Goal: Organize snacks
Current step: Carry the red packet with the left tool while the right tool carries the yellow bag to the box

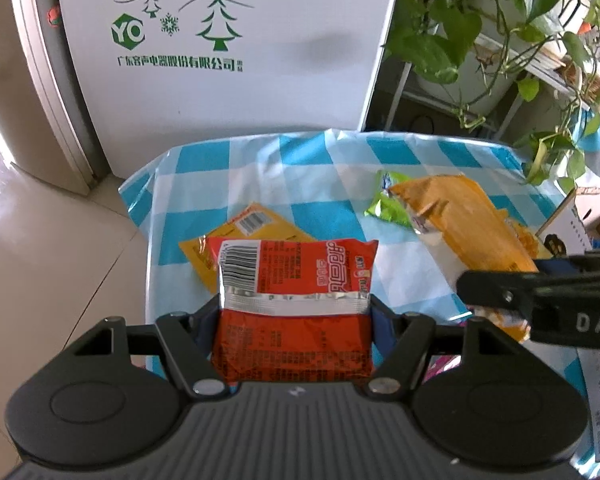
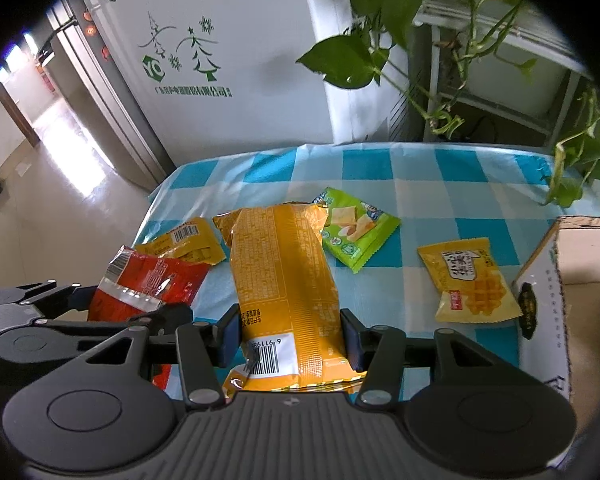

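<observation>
My left gripper (image 1: 294,312) is shut on a red snack packet (image 1: 296,276) and holds it above the blue-checked table (image 1: 300,160). My right gripper (image 2: 290,336) is shut on a long orange snack bag (image 2: 284,272), lifted over the table. In the left wrist view that bag (image 1: 460,220) and the right gripper (image 1: 540,296) show at the right. In the right wrist view the red packet (image 2: 148,284) and the left gripper (image 2: 60,312) show at the left. A small yellow packet (image 1: 256,224) lies behind the red one. A green packet (image 2: 356,232) and a yellow waffle packet (image 2: 468,280) lie on the cloth.
An open cardboard box (image 2: 556,280) stands at the table's right edge with a blue item inside. A white appliance with green tree print (image 1: 228,40) stands behind the table. Trailing plants (image 1: 520,40) hang at the back right. Tiled floor (image 1: 40,260) lies to the left.
</observation>
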Tool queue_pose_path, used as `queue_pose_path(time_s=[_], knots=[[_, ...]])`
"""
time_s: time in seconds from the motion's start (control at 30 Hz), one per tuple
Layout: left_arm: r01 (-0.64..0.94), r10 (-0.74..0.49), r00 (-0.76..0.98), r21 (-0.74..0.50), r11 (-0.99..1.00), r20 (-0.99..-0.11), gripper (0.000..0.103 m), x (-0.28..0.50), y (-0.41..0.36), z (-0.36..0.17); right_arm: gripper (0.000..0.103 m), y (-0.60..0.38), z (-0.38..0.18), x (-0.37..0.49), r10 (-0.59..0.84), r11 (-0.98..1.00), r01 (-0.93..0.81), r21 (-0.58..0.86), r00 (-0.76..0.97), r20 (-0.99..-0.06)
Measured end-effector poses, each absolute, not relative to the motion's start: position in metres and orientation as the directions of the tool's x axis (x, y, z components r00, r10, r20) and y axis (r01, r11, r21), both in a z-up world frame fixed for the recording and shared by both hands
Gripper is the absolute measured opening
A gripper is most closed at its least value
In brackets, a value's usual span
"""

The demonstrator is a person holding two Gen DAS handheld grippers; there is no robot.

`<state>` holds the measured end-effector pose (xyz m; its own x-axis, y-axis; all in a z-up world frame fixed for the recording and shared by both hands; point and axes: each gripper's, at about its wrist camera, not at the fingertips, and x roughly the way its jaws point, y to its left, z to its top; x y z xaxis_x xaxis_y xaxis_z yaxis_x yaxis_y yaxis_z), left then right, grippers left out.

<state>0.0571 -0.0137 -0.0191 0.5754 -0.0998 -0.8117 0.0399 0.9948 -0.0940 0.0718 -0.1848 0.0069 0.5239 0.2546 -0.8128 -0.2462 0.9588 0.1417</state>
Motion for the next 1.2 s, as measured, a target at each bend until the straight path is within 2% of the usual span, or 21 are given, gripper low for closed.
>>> queue_pose_path(time_s=[0.4,0.9,1.2], knots=[[0.043,-0.097,0.628,-0.09,0.995,-0.772,0.071,0.053,-0.029,-0.003,0.057,-0.206,0.028,0.041,0.166,0.985,-0.137,0.106,0.585,-0.794],[0.039,-0.097,0.646,-0.094,0.995,-0.757,0.071,0.05,-0.048,0.002,0.057,-0.22,0.035,0.039,0.155,0.987,-0.123,0.101,0.607,-0.779],[0.08,-0.132,0.693,-0.106,0.991,-0.709,0.071,0.044,-0.068,0.017,0.057,-0.24,0.05,0.03,0.145,0.989,-0.097,0.109,0.646,-0.749]])
